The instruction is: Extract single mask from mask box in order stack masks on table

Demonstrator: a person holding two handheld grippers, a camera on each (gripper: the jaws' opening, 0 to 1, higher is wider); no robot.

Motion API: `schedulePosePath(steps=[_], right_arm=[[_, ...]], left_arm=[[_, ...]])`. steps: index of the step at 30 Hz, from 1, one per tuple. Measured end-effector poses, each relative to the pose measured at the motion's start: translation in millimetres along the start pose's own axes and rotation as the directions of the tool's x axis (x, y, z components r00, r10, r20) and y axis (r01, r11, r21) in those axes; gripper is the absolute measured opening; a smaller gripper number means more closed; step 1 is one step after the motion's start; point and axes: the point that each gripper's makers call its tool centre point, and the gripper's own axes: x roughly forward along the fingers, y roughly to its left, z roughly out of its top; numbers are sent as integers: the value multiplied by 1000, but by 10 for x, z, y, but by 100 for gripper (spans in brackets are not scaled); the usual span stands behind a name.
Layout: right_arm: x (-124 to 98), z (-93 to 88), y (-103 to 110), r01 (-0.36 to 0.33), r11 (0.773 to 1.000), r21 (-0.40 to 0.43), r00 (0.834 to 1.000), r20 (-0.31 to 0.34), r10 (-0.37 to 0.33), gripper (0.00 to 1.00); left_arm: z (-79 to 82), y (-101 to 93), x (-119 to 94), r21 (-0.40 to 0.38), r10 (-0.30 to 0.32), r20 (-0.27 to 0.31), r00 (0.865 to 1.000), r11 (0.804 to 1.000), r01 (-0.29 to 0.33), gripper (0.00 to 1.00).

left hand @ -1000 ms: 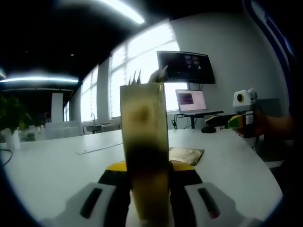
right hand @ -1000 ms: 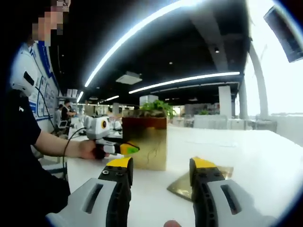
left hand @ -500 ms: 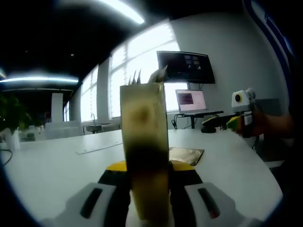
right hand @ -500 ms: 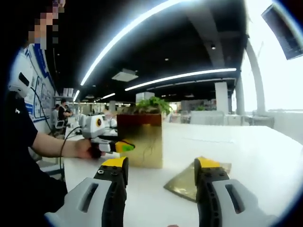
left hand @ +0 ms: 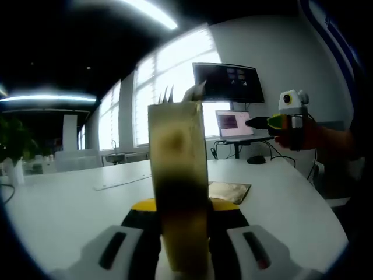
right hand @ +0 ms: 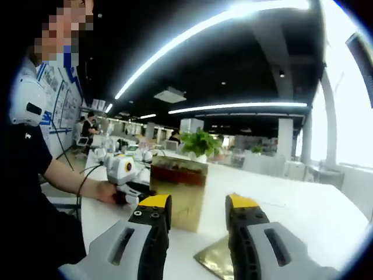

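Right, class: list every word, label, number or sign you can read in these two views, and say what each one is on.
No text can be read in either view.
Wall monitor: dark screen with small bright patches, too blurred to read.
Laptop screen: lit window, too small to read.
Wall posters: blue and white charts, lettering too small.
Gold mask box: no legible print.

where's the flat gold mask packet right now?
The gold mask packet lies flat on the white table, just right of the gold mask box in the left gripper view. In the right gripper view it shows between the right gripper's jaws.
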Motion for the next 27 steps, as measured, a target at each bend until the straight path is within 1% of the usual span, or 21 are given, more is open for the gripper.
schedulePosePath(steps=[3, 5, 7, 11, 13, 15, 18, 21, 23, 24, 25, 27], right_arm=[[35, 68, -25, -30, 999, -19, 999, -22, 29, 31], [60, 105, -46, -40, 998, -42, 999, -31, 38, 29], [91, 133, -73, -47, 997, -59, 998, -42, 45, 29], [155, 169, -85, -86, 988, -130, 993, -97, 73, 29], [192, 208, -93, -101, 984, -146, 990, -111, 85, 28], [230, 248, -92, -117, 981, -155, 987, -125, 98, 28], [274, 302, -83, -137, 975, -172, 984, -136, 114, 28], [318, 357, -86, -150, 971, -186, 982, -143, 124, 27], [360, 386, -87, -160, 968, -192, 980, -148, 133, 27], [373, 388, -89, -163, 967, -198, 979, -154, 134, 26], [395, 376, -86, -173, 961, -217, 975, -173, 137, 26], [436, 388, -94, -173, 956, -237, 975, -180, 131, 26]], left_arm=[[1, -6, 6, -2, -5, -1, 1000, 1000, 5, 32], [3, -14, 9, -1, -5, -2, 1000, 1000, 5, 32], [2, -14, 7, 4, -5, -2, 1000, 1000, 5, 32], [8, -13, 7, 22, 0, -2, 1000, 1000, 0, 33], [14, -39, 11, 37, 5, -2, 1000, 999, -5, 33], [15, -14, 9, 38, 7, -3, 1000, 999, -7, 33], [29, -16, 8, 31, 8, 0, 1000, 999, -8, 33], [85, -4, -10, -21, 8, 28, 1000, 1000, -7, 33], [110, 4, -21, -39, 4, 41, 999, 999, -2, 33], [107, 9, -22, -41, 4, 42, 999, 999, -2, 32], [106, 2, -17, -38, 4, 42, 999, 999, -3, 32], [104, 7, -13, -26, 5, 42, 999, 1000, -4, 32]])
